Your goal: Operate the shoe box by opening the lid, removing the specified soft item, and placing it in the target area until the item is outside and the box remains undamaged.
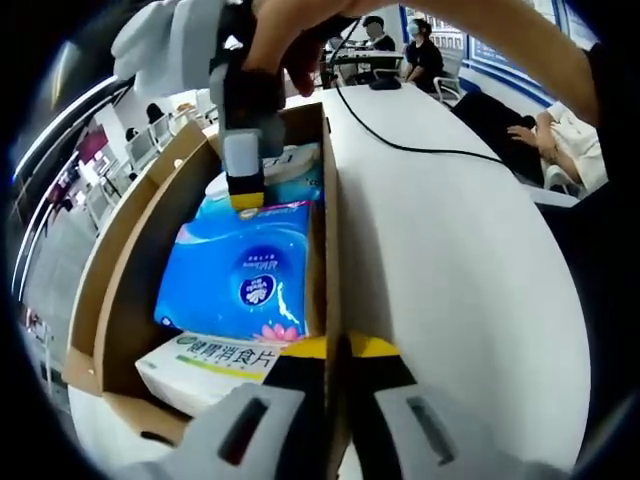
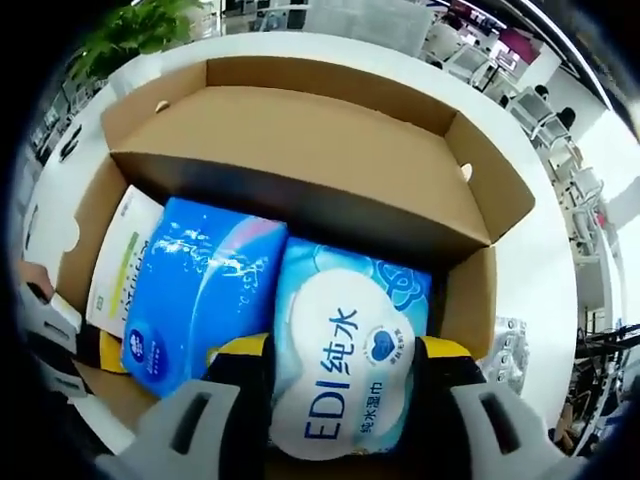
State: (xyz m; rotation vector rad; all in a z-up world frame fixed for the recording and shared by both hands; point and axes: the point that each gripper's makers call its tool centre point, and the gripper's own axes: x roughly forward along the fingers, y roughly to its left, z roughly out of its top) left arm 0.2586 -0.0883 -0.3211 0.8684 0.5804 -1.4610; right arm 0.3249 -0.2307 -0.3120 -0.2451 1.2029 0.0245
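Note:
An open cardboard shoe box (image 1: 120, 250) lies on a white table. Inside it are a blue tissue pack (image 1: 240, 270), a teal wet wipes pack (image 1: 295, 170) and a white-and-green carton (image 1: 200, 365). My left gripper (image 1: 337, 350) is shut on the box's right side wall, which runs up between its yellow-tipped jaws. Held by a hand, my right gripper (image 1: 245, 170) reaches down into the box. In the right gripper view my right gripper (image 2: 343, 350) straddles the wet wipes pack (image 2: 345, 360), its jaws against both sides. The blue pack (image 2: 195, 290) lies just left of it, under the box's raised lid (image 2: 300, 130).
The white table (image 1: 450, 280) stretches to the right of the box, crossed by a black cable (image 1: 400, 140). People sit at the far end (image 1: 420, 50) and at the right (image 1: 560, 140). A green plant (image 2: 140, 30) stands beyond the box.

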